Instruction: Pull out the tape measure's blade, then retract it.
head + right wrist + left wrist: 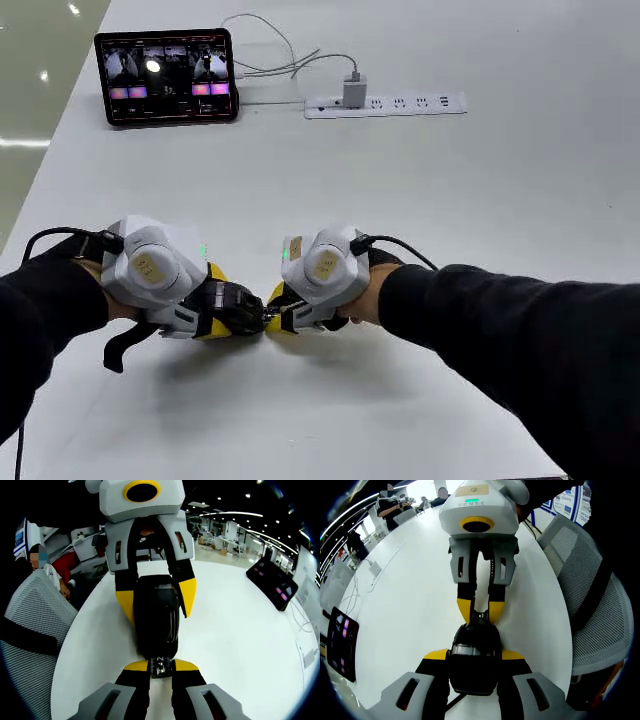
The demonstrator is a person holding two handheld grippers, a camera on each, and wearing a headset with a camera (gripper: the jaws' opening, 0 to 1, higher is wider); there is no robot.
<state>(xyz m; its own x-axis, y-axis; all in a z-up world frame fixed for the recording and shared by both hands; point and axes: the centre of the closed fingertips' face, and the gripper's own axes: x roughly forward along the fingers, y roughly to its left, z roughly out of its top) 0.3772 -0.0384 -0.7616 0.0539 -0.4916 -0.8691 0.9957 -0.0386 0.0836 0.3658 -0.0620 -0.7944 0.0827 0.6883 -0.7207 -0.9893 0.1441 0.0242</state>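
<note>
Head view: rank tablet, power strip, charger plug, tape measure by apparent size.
1. tablet, clearly largest.
2. power strip, long but thin.
3. tape measure, partly hidden by the jaws and nearer the camera, so its rank against the strip is unsure.
4. charger plug, smallest.

Right tongs [480,611], white housing: lettering reads roughly "RENSE". Tape measure blade [160,665]: numeral "2" legible; other marks too small.
</note>
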